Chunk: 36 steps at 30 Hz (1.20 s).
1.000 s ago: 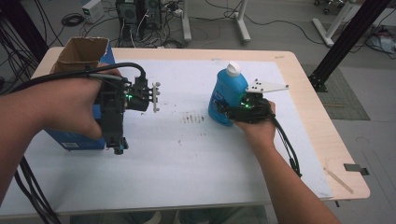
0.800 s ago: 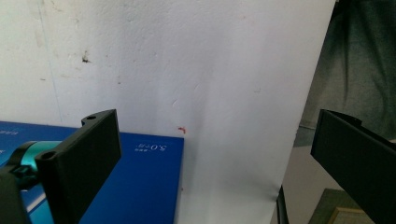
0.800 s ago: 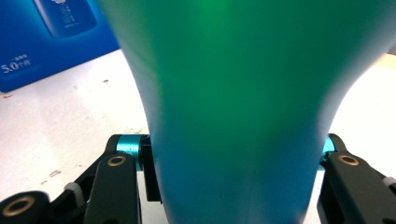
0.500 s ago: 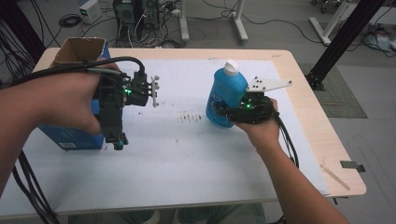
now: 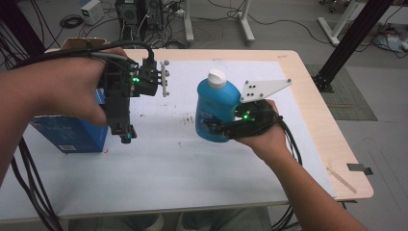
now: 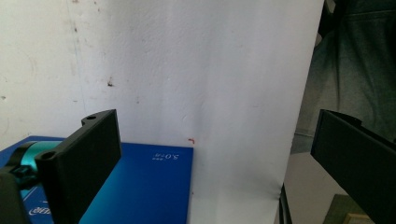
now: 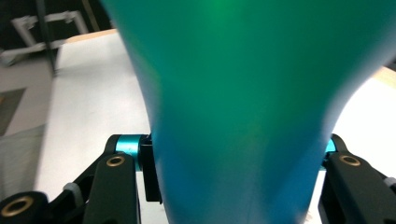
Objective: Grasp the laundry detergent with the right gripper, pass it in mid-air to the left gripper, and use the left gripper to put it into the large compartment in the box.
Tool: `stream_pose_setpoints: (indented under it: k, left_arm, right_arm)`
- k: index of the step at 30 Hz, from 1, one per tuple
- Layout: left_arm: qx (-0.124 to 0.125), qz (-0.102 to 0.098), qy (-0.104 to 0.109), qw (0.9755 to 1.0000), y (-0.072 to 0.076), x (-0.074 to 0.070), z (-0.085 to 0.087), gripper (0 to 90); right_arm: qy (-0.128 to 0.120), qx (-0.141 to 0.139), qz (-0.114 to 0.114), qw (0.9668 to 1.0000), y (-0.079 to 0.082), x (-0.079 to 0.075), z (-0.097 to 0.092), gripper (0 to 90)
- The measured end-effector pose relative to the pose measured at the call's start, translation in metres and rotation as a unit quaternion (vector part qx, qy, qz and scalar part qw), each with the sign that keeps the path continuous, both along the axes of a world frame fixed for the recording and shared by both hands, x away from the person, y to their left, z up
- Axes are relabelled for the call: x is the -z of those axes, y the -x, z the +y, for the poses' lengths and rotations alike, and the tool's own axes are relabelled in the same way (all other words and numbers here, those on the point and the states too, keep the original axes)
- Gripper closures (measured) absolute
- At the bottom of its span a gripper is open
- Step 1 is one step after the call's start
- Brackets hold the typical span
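The right tongs (image 5: pixel 216 129) are clenching the lower body of the blue plastic bottle with a white cap (image 5: pixel 215 108), holding it upright near the middle of the white-covered wooden worktop (image 5: pixel 192 173). At nine o'clock from the bottle, the left tongs (image 5: pixel 126 137) are hanging released, jaws spread wide and pointing down beside the blue cardboard box (image 5: pixel 72 134).

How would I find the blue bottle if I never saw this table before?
Look at the white sheet covering the wooden table, then go right of its middle. There the right tool clamps the blue bottle. It stands upright and has a white cap, unlike the flat blue box far left.
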<state>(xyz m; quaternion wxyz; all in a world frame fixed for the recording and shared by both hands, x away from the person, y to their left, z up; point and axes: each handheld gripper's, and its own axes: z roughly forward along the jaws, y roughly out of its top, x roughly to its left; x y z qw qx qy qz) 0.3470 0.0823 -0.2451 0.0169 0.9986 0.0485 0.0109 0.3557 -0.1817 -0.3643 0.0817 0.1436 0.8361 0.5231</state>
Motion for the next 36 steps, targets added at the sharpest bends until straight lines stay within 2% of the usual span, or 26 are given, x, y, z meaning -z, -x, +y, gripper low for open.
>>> stream_pose_setpoints:
  k: [1,2,3,4,6,16,19,24,31,36]
  left_arm:
    - [0.0,0.0,0.0,1.0,0.0,0.0,0.0,1.7]
    - [0.003,0.001,0.002,1.0,0.001,-0.003,-0.003,1.7]
    - [0.003,0.001,0.002,1.0,0.001,-0.003,-0.003,1.7]
    - [0.007,0.001,0.004,1.0,0.002,-0.005,-0.006,1.7]
    - [0.01,0.0,0.006,0.9999,0.003,-0.006,-0.008,1.7]
    - [0.027,0.008,0.022,0.9994,0.008,-0.015,-0.021,1.7]
    - [0.032,0.013,0.02,0.9992,0.01,-0.016,-0.024,1.7]
    - [0.035,0.014,0.022,0.9991,0.013,-0.015,-0.029,1.7]
    - [0.035,0.019,0.013,0.9991,0.016,-0.011,-0.034,1.7]
    - [0.027,0.019,0.014,0.9994,0.017,-0.008,-0.033,1.7]
  right_arm:
    - [0.0,0.0,0.0,1.0,0.0,0.0,0.0,44.5]
    - [0.005,-0.019,0.001,0.9998,0.005,-0.001,0.007,44.4]
    - [0.005,-0.019,0.001,0.9998,0.005,-0.001,0.007,44.4]
    - [0.009,-0.039,0.004,0.9992,0.009,-0.001,0.014,44.4]
    - [0.011,-0.043,0.004,0.999,0.011,0.0,0.016,44.4]
    - [0.018,-0.109,0.022,0.9936,0.019,0.008,0.049,44.5]
    - [0.02,-0.125,0.024,0.9917,0.021,0.009,0.059,44.6]
    - [0.021,-0.14,0.03,0.9895,0.022,0.011,0.074,44.6]
    - [0.016,-0.158,0.034,0.9867,0.021,0.01,0.094,44.6]
    - [0.013,-0.166,0.036,0.9853,0.021,0.01,0.104,44.6]
